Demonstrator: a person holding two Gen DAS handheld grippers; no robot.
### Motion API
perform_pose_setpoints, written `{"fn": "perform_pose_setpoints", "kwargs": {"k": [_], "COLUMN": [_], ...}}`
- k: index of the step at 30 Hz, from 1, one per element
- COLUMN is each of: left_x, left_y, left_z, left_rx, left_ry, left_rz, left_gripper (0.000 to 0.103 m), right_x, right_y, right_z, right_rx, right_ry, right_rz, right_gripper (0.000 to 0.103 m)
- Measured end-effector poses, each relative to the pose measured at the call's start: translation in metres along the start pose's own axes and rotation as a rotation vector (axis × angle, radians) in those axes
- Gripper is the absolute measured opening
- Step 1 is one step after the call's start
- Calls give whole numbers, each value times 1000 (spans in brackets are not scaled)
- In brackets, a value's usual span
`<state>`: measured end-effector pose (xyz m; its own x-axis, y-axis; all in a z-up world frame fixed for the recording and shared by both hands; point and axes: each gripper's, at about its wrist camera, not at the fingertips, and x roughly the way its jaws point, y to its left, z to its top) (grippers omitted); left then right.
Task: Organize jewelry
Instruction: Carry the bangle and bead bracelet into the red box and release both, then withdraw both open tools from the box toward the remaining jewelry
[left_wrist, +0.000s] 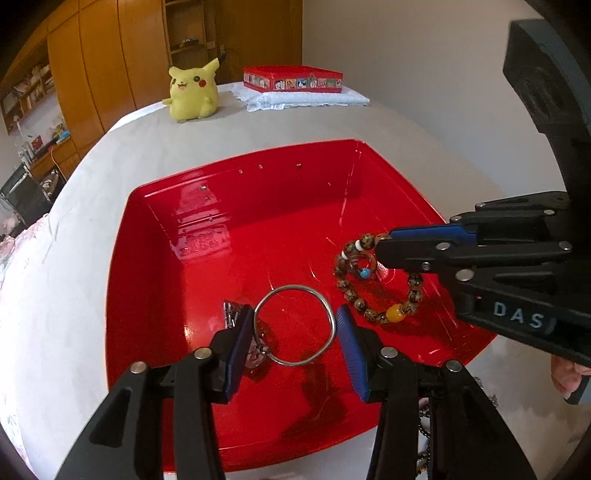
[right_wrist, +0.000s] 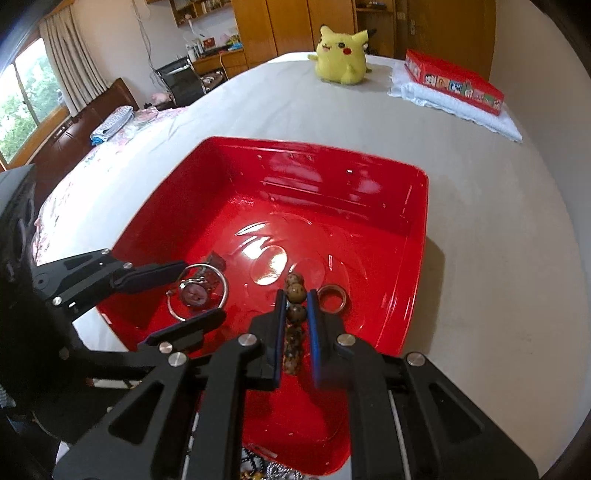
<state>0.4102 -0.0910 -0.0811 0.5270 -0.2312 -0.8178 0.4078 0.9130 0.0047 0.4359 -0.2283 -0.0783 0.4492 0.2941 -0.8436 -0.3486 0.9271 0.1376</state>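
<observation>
Left tongs clamp silver bangle; right tongs clamp bead bracelet; full loop only left view.

The right gripper body reads "DAS".

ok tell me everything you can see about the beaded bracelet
The beaded bracelet is a loop of mottled brown beads that look like wood, with one larger amber bead, a small turquoise one and some white spacers. The right gripper is shut on one side of it, and the loop hangs over the floor of the red tray. A small ring sits beside it.
</observation>
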Motion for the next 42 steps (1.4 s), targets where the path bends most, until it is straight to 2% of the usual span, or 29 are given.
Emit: {"fn": "perform_pose_setpoints", "kwargs": {"k": [4, 6, 7, 9, 15, 21, 28, 33, 38, 42], "left_x": [7, 8, 10, 9, -9, -50, -111, -141, -143, -117], "left_y": [-2, -3, -3, -1, 1, 5, -5, -21, -25, -21], "left_z": [-3, -5, -6, -7, -6, -17, -65, -119, -160, -183], "left_rx": [5, 8, 6, -1, -5, -15, -6, 7, -3, -14], "left_ry": [13, 17, 21, 21, -8, -66, -134, -148, -129, -60], "left_rz": [-3, 0, 3, 5, 12, 12, 2, -21, 6, -3], "left_gripper": [47, 47, 51, 56, 59, 63, 65, 67, 67, 67], "right_x": [8, 9, 8, 4, -27, -66, -102, -114, -115, -111], "right_y": [-3, -3, -3, -3, -6, -7, 8, 28, 45, 57], "right_z": [-1, -2, -3, -4, -7, -23, -67, -113, -157, -190], "right_rx": [1, -1, 0, 4, 25, 28, 9, -10, -17, 3], "right_ry": [20, 23, 20, 5, -77, -136, -166, -159, -131, -100], "right_rz": [-18, -28, -27, -31, -14, 14, 63, 106, 138, 170], "right_gripper": [13, 18, 24, 24, 24, 24, 28, 29, 31, 33]}}
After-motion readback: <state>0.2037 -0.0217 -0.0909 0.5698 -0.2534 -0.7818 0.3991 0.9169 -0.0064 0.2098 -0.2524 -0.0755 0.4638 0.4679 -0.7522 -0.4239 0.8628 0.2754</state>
